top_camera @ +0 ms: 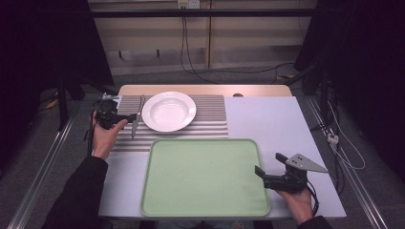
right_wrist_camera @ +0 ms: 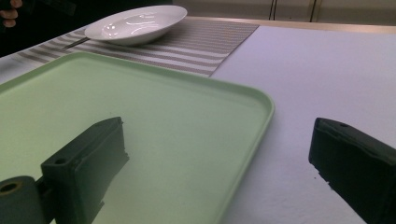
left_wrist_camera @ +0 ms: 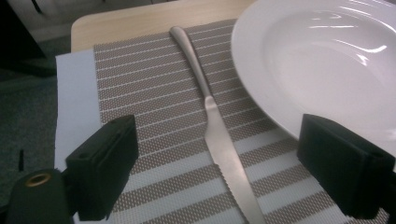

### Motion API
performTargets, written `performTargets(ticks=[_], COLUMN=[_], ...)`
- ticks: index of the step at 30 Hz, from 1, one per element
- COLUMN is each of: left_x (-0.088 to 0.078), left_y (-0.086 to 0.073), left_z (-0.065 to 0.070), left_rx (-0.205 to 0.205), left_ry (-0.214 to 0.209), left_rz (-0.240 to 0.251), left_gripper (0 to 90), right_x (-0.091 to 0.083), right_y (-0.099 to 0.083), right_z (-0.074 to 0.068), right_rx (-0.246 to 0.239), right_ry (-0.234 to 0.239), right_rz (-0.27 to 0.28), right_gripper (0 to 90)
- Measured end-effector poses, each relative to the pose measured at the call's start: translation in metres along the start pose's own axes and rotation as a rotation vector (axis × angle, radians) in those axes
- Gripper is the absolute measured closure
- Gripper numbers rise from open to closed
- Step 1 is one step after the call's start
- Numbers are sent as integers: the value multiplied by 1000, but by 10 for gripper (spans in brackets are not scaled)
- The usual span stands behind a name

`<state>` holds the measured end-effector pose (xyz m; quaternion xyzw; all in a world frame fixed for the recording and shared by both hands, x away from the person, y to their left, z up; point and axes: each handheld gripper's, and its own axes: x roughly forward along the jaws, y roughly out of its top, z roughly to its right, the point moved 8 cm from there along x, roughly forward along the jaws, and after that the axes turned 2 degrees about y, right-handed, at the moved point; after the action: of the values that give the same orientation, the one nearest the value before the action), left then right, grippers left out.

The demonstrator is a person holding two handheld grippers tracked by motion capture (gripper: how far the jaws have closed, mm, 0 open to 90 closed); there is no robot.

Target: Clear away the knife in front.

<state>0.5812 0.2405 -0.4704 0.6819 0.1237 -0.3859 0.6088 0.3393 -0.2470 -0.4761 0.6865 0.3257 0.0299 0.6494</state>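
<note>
One knife (left_wrist_camera: 219,135) lies flat on the striped placemat (left_wrist_camera: 154,93) at the left of the high view, just left of the white plate (top_camera: 169,111), handle toward the top of the frame. The left gripper (top_camera: 125,113) sits beside it at the left centre, the forearm reaching up from the lower left; in the left gripper view its jaws stand spread, with the blade low between them and untouched. The plate is empty. The green tray (top_camera: 205,177) in the lower centre of the counter (top_camera: 277,124) holds nothing. The right gripper (top_camera: 268,164), at lower right, has its jaws spread over the tray's right edge.
</note>
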Motion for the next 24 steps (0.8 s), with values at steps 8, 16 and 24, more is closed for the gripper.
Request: performTargets(ticks=[8, 16, 24], left_x=[22, 41, 65], left_y=[11, 17, 11], left_z=[-14, -21, -15], left_rx=[-4, -22, -11], left_ry=[42, 45, 17], left_rz=[-31, -66, -141], left_gripper=[185, 332, 429], right_x=[1, 1, 1], right_y=[-1, -2, -2], right_z=[0, 1, 0], right_rx=[0, 4, 3], right_ry=[2, 1, 0], right_rz=[-5, -9, -10], right_gripper=[38, 38, 38])
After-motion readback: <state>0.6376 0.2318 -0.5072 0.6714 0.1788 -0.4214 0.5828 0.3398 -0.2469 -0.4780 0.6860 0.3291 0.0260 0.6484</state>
